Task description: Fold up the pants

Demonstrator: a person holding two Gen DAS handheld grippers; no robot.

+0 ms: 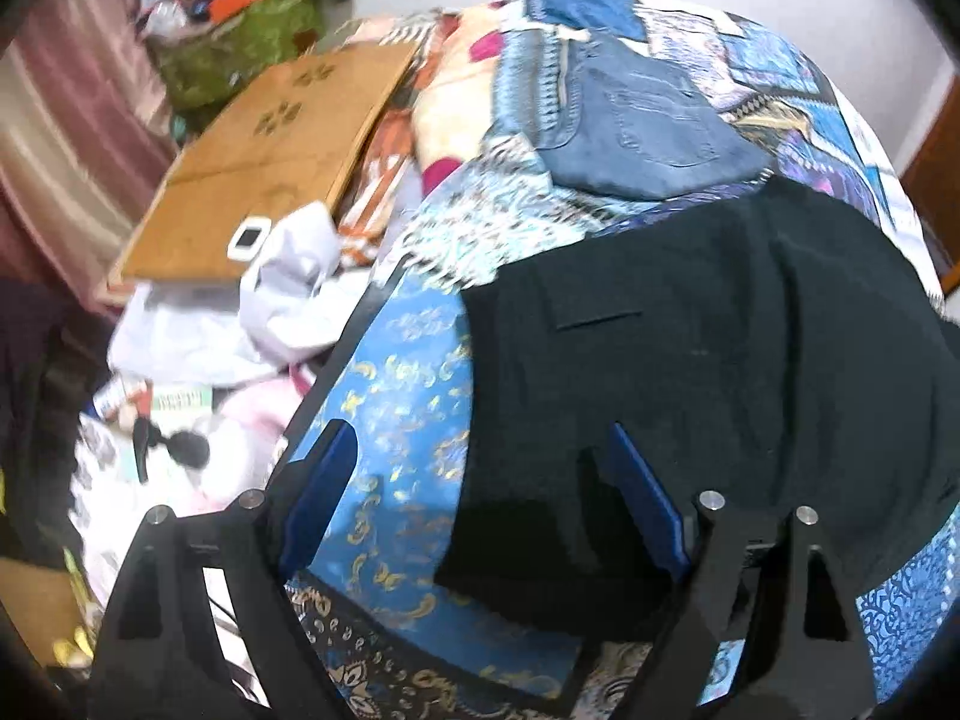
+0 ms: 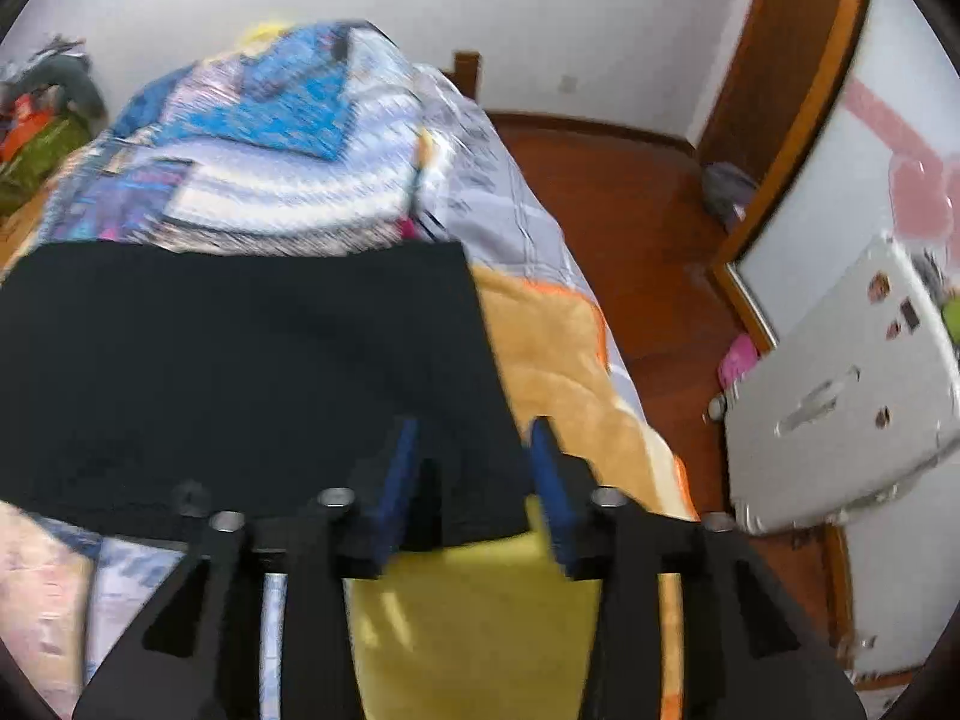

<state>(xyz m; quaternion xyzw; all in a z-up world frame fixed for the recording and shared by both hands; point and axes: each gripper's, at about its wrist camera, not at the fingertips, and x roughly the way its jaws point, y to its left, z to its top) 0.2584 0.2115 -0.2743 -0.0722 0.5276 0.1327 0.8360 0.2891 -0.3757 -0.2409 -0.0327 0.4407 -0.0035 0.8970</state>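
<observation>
The black pants (image 1: 720,360) lie spread flat on the patterned bed cover (image 1: 396,396); a back pocket flap shows near their upper left edge. My left gripper (image 1: 480,474) hangs open and wide over their near left corner, one finger above the blue cover and the other above the black cloth. In the right wrist view the black pants (image 2: 240,360) fill the left half of the view. My right gripper (image 2: 474,456) stands open above their near right corner. The cloth lies flat between the blue pads, and neither pad presses on it.
Folded blue jeans (image 1: 648,138) rest farther up the bed. A cardboard sheet (image 1: 270,162), white clothes (image 1: 288,300) and clutter lie to the left. Right of the bed are a wooden floor (image 2: 630,228), a white appliance (image 2: 840,396) and a door frame (image 2: 780,90).
</observation>
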